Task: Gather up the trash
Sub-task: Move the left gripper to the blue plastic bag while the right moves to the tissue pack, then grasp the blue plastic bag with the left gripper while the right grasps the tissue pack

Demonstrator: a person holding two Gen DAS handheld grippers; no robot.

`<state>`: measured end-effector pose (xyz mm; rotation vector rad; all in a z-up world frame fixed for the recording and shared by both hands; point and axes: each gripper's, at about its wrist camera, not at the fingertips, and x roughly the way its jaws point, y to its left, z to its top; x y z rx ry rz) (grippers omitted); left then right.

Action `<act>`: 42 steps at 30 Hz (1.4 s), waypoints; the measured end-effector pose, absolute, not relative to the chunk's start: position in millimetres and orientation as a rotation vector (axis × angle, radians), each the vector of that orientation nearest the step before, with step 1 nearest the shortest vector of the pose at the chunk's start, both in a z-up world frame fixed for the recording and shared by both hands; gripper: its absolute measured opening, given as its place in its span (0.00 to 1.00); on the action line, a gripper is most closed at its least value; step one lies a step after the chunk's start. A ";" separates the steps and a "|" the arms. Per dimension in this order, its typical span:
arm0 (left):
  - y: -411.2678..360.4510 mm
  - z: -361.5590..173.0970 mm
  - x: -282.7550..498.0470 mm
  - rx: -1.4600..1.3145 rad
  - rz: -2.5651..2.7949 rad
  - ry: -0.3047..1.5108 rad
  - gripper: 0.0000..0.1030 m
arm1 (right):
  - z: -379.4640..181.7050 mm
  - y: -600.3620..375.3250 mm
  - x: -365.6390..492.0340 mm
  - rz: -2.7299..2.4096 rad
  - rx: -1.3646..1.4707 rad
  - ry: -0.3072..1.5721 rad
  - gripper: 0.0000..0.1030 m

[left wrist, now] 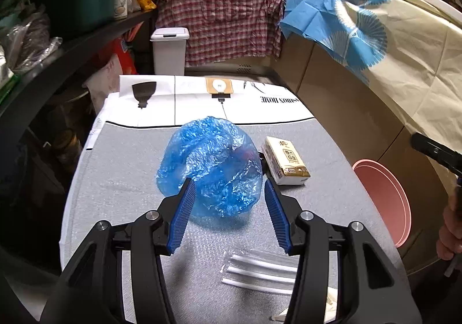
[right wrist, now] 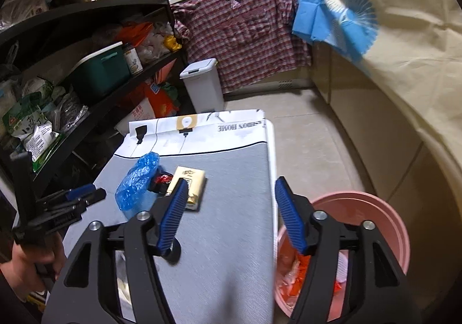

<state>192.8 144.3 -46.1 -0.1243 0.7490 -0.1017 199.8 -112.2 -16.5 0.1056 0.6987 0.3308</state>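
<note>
Just ahead of the left gripper, a crumpled blue plastic bag is seen lying on the grey-covered desk. The jaws are spread, one blue pad on each side of the bag's near edge, and whether the pads touch the plastic cannot be told. A tissue pack lies just beside the bag on its right, and a red-and-black wrapper is wedged between the two in the right wrist view. Strips of clear and white packaging lie on the desk below the left jaws.

The right gripper is held over the desk's right edge with its jaws spread wide and nothing between them. A pink bucket stands on the floor beside the desk, under the right-hand jaw, with orange and white scraps inside it. A hand is visible at the lower left of the right wrist view.
</note>
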 end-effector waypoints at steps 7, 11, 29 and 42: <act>137.4 -60.6 206.3 -0.124 -0.108 0.779 0.51 | -43.3 -69.9 223.7 0.394 0.064 0.735 0.71; 134.4 -68.7 213.6 -0.116 -0.108 0.792 0.53 | -60.3 -49.4 235.6 0.432 0.039 0.767 0.76; 147.9 -98.9 236.8 -0.113 -0.052 0.886 0.30 | -109.6 -7.9 280.3 0.515 0.043 0.930 0.79; 161.7 -92.2 236.0 -0.131 -0.007 0.879 0.02 | -127.8 4.4 287.4 0.480 -0.029 0.980 0.55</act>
